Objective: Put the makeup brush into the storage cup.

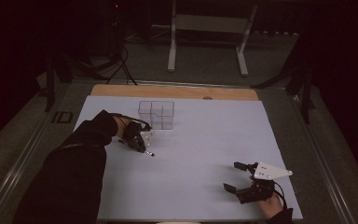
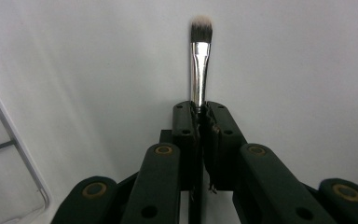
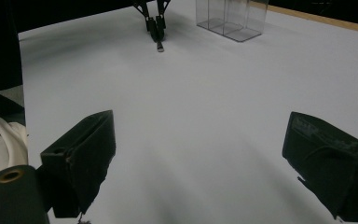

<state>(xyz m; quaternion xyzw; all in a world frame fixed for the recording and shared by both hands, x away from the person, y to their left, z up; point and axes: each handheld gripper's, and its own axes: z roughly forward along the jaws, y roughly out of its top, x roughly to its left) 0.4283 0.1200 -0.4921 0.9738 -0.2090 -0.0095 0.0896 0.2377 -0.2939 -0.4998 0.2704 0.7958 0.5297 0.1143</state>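
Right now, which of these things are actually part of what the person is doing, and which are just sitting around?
In use:
- makeup brush, clamped in the left hand-held gripper
- clear divided box, close beside it, likely its destination

Just there:
- right hand-held gripper, open, holding nothing
- white table sheet
- metal stand on the floor behind

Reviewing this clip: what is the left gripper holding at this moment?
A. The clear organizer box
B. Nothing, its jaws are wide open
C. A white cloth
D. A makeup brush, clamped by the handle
D: in the left gripper view the left gripper has its jaws shut on the makeup brush, bristles pointing away over the white table cover.
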